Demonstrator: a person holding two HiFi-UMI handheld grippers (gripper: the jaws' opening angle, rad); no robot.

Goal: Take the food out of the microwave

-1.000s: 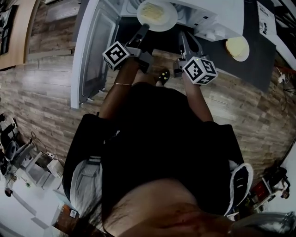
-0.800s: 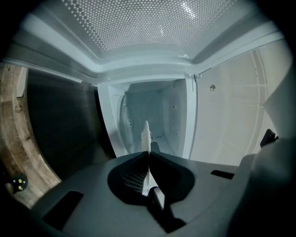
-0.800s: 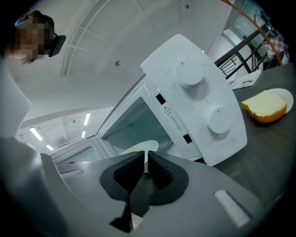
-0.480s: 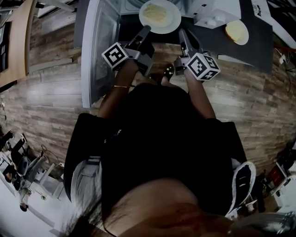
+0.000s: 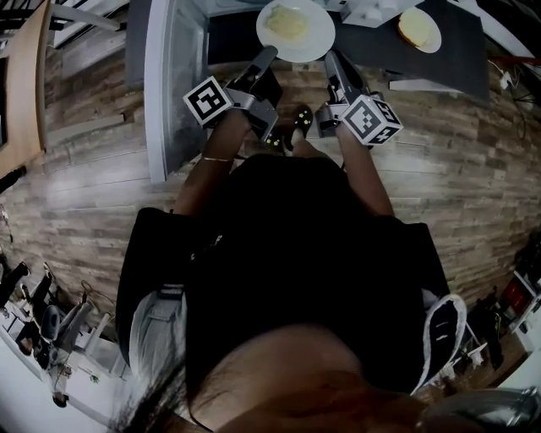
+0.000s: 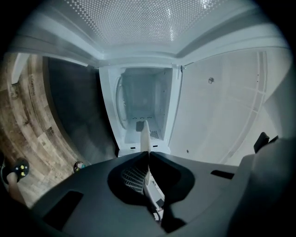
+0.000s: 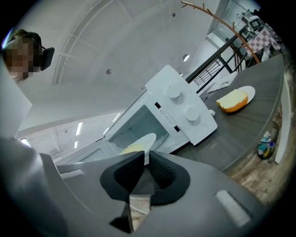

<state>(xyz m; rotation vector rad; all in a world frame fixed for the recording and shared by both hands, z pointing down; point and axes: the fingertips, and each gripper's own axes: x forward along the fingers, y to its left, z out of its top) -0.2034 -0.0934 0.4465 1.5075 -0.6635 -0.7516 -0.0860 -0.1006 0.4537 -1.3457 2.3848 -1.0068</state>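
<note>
Wood-plank floor (image 5: pixel 84 194) runs beneath a dark counter (image 5: pixel 461 59) that bears the white microwave (image 7: pixel 185 111), its door (image 5: pixel 173 84) swung wide; the plate (image 5: pixel 296 30) of pale yellow food (image 5: pixel 287 23) hangs just in front of the opening, carried by its near rim; the left gripper (image 5: pixel 269 52) and the right gripper (image 5: pixel 331 57) are each clamped tight on that rim; lifting out looks nearly done, and setting the plate down remains; the left gripper view shows the cavity (image 6: pixel 143 104) bare behind the edge-on plate; the right gripper view, unlike the left, shows the control knobs (image 7: pixel 182 102) and a second plate (image 7: pixel 236 99) with a bread-like piece, well apart on the counter.
</note>
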